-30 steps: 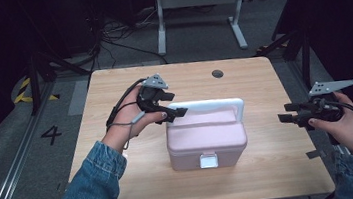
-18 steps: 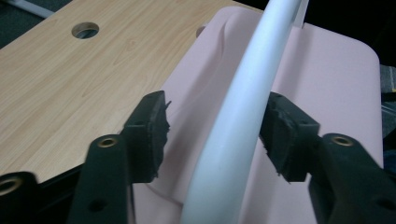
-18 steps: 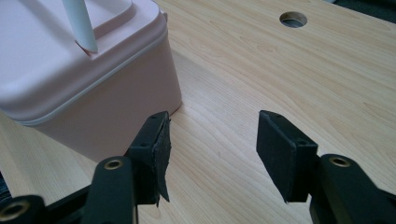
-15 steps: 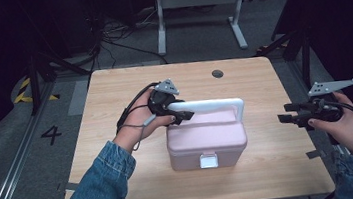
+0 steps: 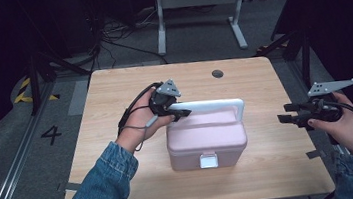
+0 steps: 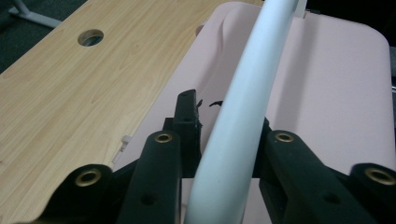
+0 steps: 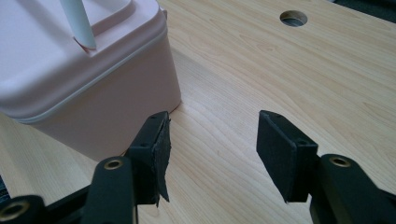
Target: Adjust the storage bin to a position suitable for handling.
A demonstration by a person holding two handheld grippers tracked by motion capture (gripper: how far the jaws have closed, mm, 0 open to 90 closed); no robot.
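Note:
A pink lidded box [image 5: 206,136] with a white front latch stands in the middle of the wooden table [image 5: 120,156]. Its white handle [image 5: 215,104] is raised upright over the lid. My left gripper [image 5: 182,113] is shut on the handle's left end; in the left gripper view the handle [image 6: 243,107] runs between the black jaws of that gripper [image 6: 226,116], above the pink lid [image 6: 327,93]. My right gripper [image 5: 282,117] is held to the right of the box, open and empty. In the right gripper view, this gripper [image 7: 212,135] points past the box's corner [image 7: 70,84], apart from it.
A round cable hole [image 5: 217,73] sits in the table near its far edge. Bare wood lies to the left, right and front of the box. A white metal stand [image 5: 194,7] and cables are on the floor beyond the table.
My left gripper has moved right, onto the left end of the raised handle, and closed on it. The right gripper and the box have stayed in place.

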